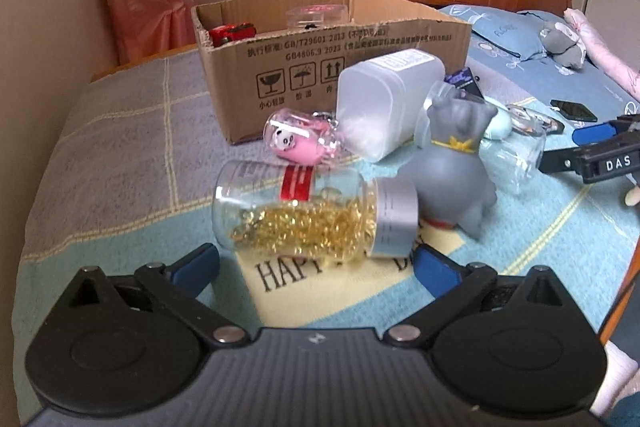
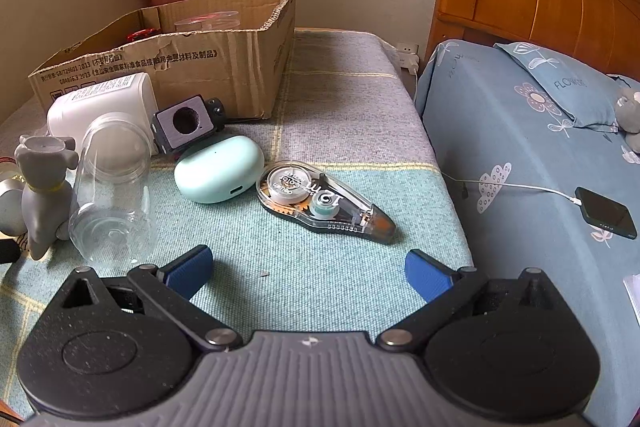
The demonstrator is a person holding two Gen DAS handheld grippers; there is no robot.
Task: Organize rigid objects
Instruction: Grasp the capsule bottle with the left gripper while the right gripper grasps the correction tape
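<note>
My left gripper (image 1: 316, 267) is open, just in front of a glass jar of gold pins (image 1: 304, 215) lying on its side with a silver lid. Behind it lie a pink panda capsule (image 1: 298, 139), a white plastic bottle (image 1: 384, 103) and a grey figurine (image 1: 456, 163). My right gripper (image 2: 308, 267) is open and empty, just short of a clear correction-tape dispenser (image 2: 324, 203). A mint earbud case (image 2: 218, 169), an empty clear jar (image 2: 112, 187), the figurine (image 2: 40, 183) and the white bottle (image 2: 100, 103) lie to its left. The cardboard box (image 1: 320, 67) stands behind; it also shows in the right wrist view (image 2: 180, 67).
The box holds a red toy car (image 1: 232, 31) and a clear container (image 1: 316, 15). A small grey block with a round hole (image 2: 184, 123) lies by the box. A bed (image 2: 520, 155) with a phone (image 2: 606, 213) on a cable is at right. The right gripper shows in the left wrist view (image 1: 588, 151).
</note>
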